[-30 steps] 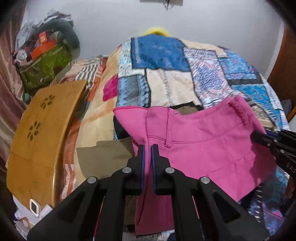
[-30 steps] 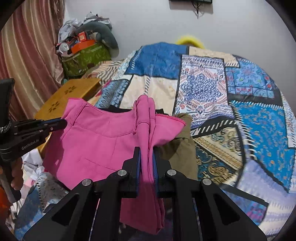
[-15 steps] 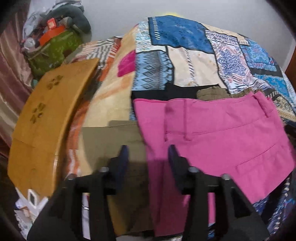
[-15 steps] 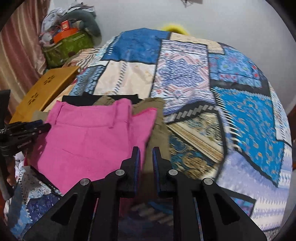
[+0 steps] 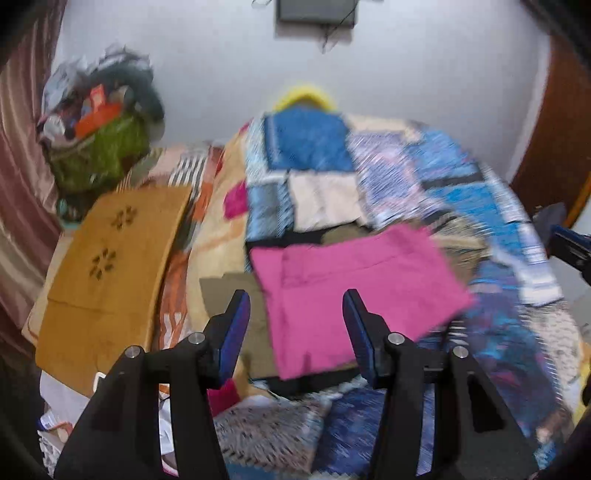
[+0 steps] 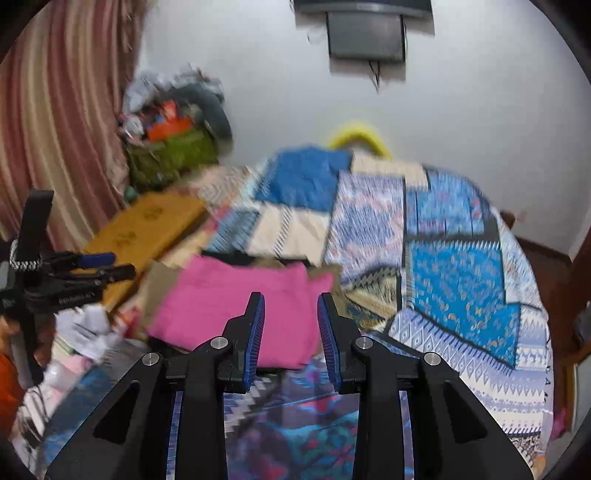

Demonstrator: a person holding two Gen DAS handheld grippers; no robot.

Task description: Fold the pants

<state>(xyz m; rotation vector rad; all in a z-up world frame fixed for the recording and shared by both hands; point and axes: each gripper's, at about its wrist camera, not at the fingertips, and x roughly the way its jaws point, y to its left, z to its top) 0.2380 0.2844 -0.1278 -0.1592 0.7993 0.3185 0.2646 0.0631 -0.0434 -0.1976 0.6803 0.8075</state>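
Observation:
The pink pants (image 5: 354, 288) lie folded flat on the bed, on top of olive and black garments (image 5: 229, 295). They also show in the right wrist view (image 6: 236, 306). My left gripper (image 5: 297, 306) is open and empty, held above and in front of the pants. My right gripper (image 6: 290, 314) is open and empty, also above the near edge of the pants. The left gripper shows at the left of the right wrist view (image 6: 92, 266). Both views are blurred by motion.
A patchwork blue bedspread (image 6: 443, 266) covers the bed. A wooden lap table (image 5: 110, 266) lies at the bed's left. A pile of bags and clothes (image 5: 99, 140) stands in the far left corner by a curtain (image 6: 55, 129). A screen (image 6: 365, 33) hangs on the wall.
Both grippers let go of the pink pants, opened, and pulled back and up. The pants now lie flat on the bed.

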